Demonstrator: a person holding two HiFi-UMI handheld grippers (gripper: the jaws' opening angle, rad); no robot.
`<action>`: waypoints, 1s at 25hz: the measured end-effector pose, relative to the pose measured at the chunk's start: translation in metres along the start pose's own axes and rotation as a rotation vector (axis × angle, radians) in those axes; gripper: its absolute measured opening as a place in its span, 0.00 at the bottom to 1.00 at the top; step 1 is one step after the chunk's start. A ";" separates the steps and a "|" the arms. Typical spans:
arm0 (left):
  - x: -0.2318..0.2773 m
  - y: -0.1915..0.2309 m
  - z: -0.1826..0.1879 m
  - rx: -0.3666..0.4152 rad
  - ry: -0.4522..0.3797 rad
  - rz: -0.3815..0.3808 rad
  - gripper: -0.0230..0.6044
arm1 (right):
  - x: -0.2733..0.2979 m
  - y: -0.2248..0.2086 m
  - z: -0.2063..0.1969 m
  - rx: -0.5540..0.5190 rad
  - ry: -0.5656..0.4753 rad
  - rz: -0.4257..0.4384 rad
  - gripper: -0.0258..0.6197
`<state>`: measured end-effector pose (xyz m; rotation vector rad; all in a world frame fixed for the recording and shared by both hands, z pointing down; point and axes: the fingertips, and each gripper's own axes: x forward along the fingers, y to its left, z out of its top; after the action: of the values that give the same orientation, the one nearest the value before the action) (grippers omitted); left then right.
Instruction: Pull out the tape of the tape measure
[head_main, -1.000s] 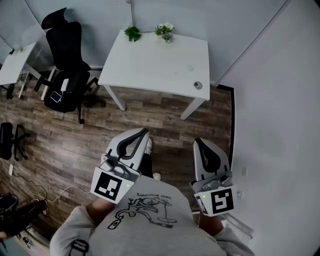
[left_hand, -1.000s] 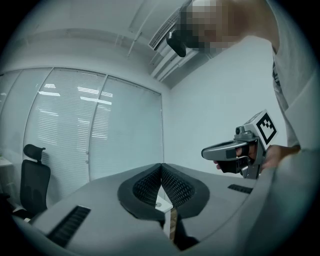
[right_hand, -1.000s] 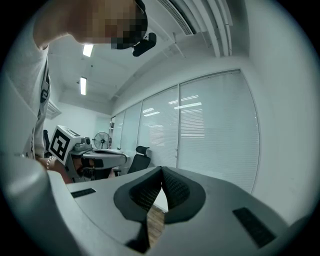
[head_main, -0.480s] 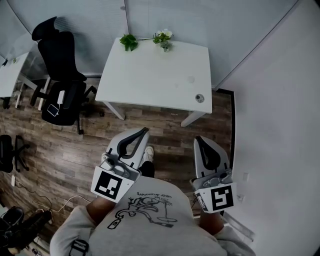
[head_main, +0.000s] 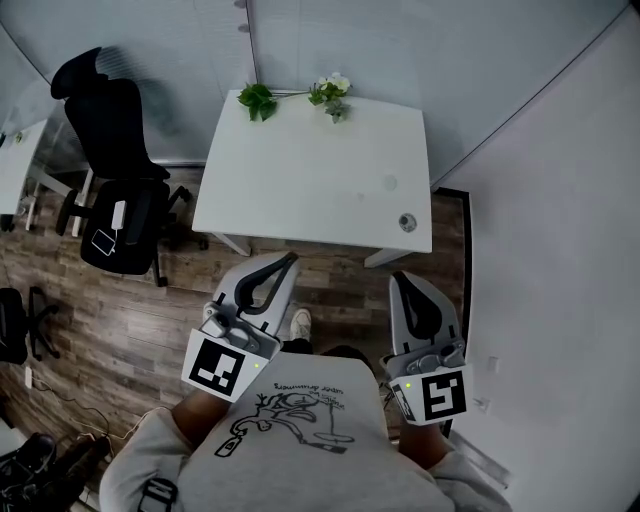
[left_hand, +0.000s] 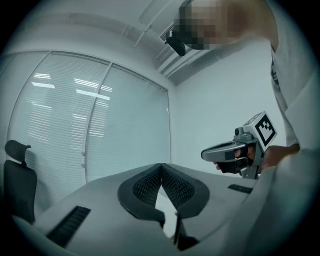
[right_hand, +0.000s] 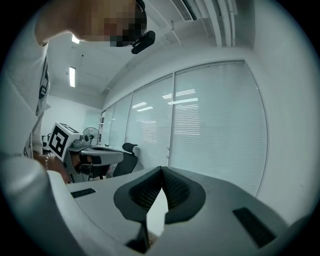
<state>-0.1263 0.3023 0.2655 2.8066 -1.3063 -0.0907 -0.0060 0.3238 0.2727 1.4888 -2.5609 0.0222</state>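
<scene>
White desk (head_main: 300, 170) is carrying the tape measure (head_main: 407, 222) near its front right corner, well apart from both claws. It's showing as a small round grey puck with a dark centre; too small to make out the tab. Both the left claw (head_main: 291, 260) and the right claw (head_main: 397, 279) are sitting pinched together, nothing between them, pointing toward the desk. Guessing here: hard case, light, probably sliding on that smooth top, so one claw should be clamping the case body, the other pinching the end hook. Blade is likely thin springy steel, wanting to snap back.
</scene>
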 end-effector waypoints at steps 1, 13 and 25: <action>0.005 0.007 -0.002 -0.001 0.002 0.000 0.07 | 0.008 -0.002 0.000 0.003 0.002 -0.003 0.06; 0.051 0.051 -0.018 -0.029 0.020 0.006 0.07 | 0.068 -0.033 -0.010 0.015 0.018 -0.010 0.06; 0.124 0.092 -0.015 0.001 0.033 0.035 0.07 | 0.134 -0.090 0.001 0.013 -0.006 0.025 0.06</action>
<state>-0.1159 0.1480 0.2822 2.7719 -1.3486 -0.0417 0.0072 0.1639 0.2865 1.4642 -2.5889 0.0374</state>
